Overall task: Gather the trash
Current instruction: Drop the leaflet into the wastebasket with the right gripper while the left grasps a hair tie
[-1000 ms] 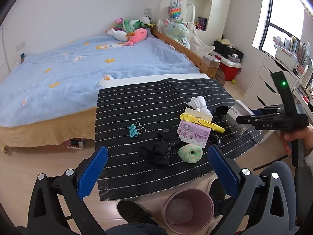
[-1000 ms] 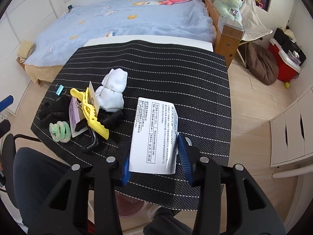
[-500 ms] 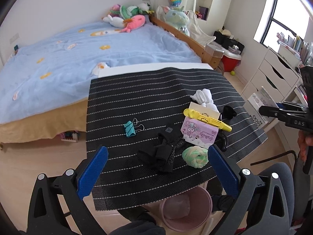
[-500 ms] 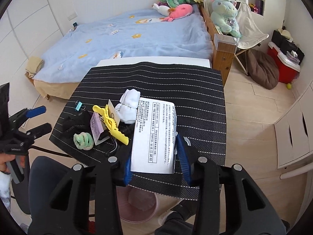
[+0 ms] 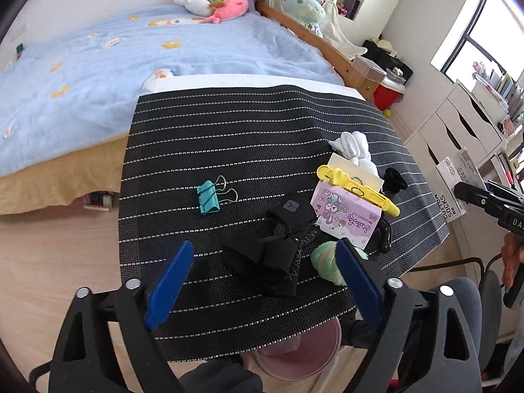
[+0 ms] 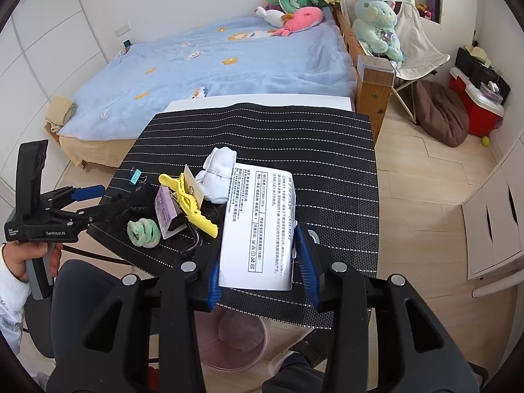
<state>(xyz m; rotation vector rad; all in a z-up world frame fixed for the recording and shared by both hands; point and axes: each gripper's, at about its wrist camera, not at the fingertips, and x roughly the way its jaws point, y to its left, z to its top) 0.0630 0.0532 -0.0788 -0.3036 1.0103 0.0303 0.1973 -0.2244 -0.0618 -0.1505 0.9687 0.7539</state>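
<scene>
Packaging point(image 6: 258, 226) clamped in right gripper point(image 6: 262, 262) above bin point(image 6: 242, 337) for dropping; left gripper point(image 5: 265, 271), empty, narrowing over black cloth point(image 5: 278, 262).

The left gripper point(image 5: 263, 276) tilts steeply downward, its jaws wide apart though just closing a little, nothing pressed between them. The right gripper point(image 6: 258, 258) also angles down, its blue pads clamped on a white printed package point(image 6: 258, 226).

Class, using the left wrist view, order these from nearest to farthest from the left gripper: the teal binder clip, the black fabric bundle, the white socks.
Measured from the left gripper:
1. Black fabric bundle, lying between the fingers.
2. Teal binder clip, ahead, slightly left.
3. White socks, far right on the mat.
</scene>
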